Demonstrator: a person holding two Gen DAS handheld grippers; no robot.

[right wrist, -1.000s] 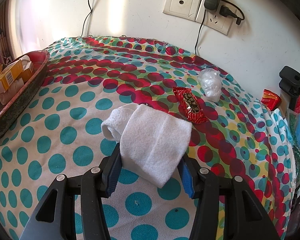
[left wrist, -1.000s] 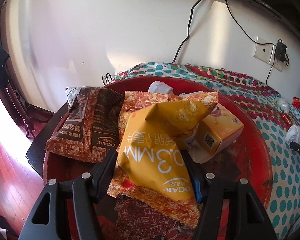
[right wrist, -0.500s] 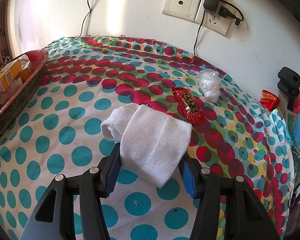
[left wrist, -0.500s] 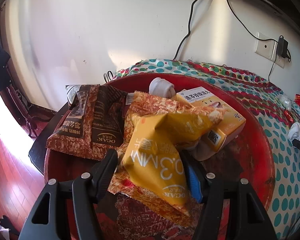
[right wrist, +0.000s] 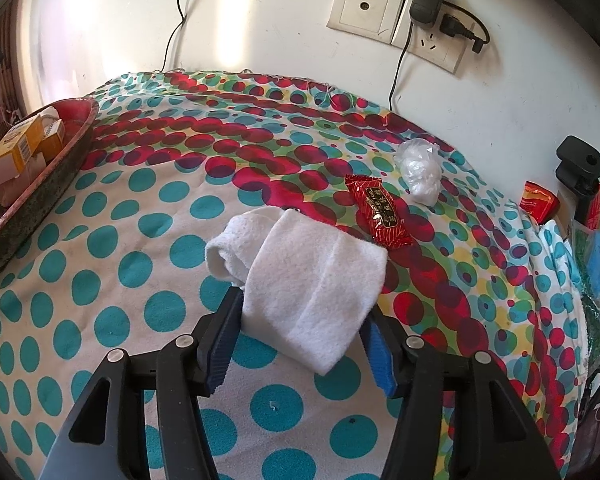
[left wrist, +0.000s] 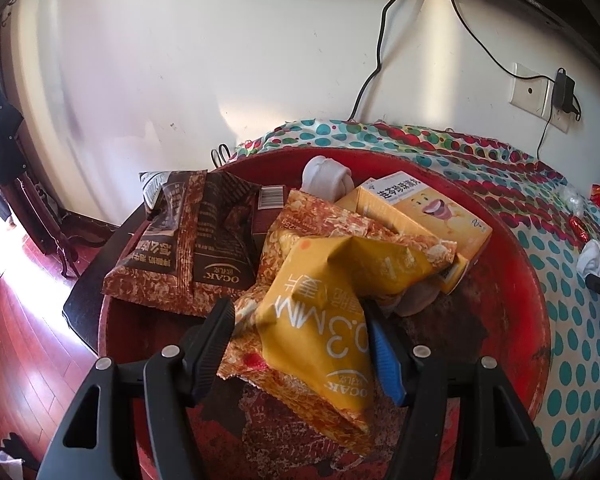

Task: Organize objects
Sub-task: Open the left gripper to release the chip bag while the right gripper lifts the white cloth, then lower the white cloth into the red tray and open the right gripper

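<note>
Both fisheye views look forward and steeply down past their own claws. The left one sits close over the red tray (left wrist: pixel 516 240); the right one sits close over the dotted cloth (right wrist: pixel 100 248). Both views share the tray, the cloth and the wall socket (left wrist: pixel 530 90).

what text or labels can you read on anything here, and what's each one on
"0.3MM": yellow snack bag, upside down in the left wrist view.
"OCAK": same yellow bag, near its lower end.
"OCAK": brown snack bag, also upside down.
Chinese characters on the yellow box, the red candy wrapper and both bags: too small or blurred to read.
Barcode on a brown pack: digits unreadable.
Monitor edge logo: too small.
</note>
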